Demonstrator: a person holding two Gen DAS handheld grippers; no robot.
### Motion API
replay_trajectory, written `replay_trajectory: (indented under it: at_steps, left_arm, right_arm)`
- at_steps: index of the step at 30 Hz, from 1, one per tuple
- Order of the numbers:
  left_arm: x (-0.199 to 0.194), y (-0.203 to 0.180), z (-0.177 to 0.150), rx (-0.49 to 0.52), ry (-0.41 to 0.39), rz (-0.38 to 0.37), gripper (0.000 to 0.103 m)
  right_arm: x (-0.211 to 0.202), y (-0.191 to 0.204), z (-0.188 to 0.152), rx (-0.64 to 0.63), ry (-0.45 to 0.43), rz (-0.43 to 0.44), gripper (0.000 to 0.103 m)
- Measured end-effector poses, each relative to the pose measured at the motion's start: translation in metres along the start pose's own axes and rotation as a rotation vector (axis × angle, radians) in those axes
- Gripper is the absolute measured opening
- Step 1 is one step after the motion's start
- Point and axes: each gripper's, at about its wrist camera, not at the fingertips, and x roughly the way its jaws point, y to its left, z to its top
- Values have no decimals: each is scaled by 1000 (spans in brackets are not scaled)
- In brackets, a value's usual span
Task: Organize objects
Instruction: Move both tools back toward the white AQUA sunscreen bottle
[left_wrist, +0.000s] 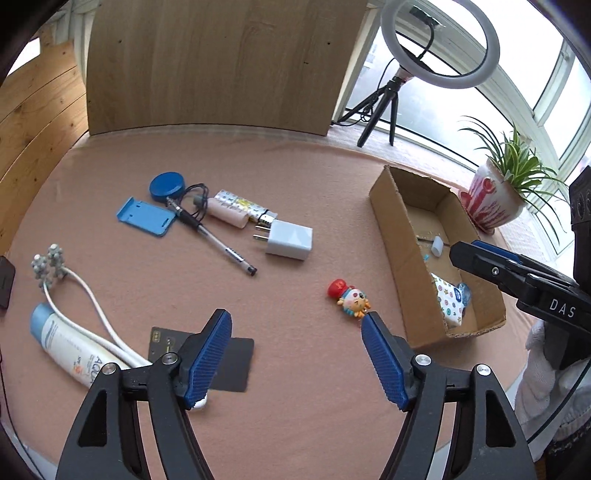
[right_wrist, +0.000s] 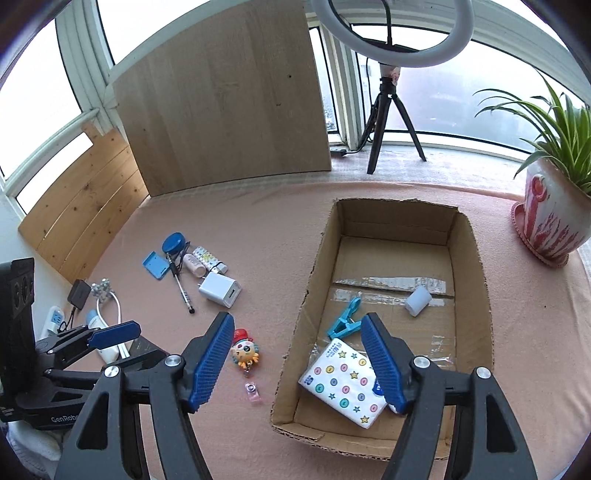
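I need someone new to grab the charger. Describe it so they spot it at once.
Start at the cardboard box on the pink tablecloth; a cluster of small things lies to its left. The charger sits at that cluster's near edge, beside the pen. It is the only white cube, with two metal prongs.

One open brown cardboard box holds three things: one star-patterned white tissue pack, one turquoise plastic clip, one small white cylinder. Also one white charger cube, one clear black-tipped pen, one round dark-blue lid.
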Motion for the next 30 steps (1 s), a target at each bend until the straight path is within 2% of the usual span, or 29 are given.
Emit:
replay_trajectory:
  at_steps: [6, 10, 15, 22, 30]
  left_arm:
    - [-17, 61, -19, -121, 2, 83, 77]
    - [-27, 95, -33, -197, -1, 146, 87]
    - [-38, 131, -51, -274, -3, 207, 88]
    - [-50, 169, -75, -339, -1, 256, 88]
    - [-58, 200, -85, -394, 15, 287, 88]
  right_arm:
    - [23, 38, 2, -50, 66, 91, 68]
    - [39, 65, 3, -85, 114, 141, 68]
    - [53, 107, 6, -161, 150, 211, 68]
    - [76, 188, 11, -316, 203, 344, 68]
    - [125, 261, 1, -400, 362, 460, 68]
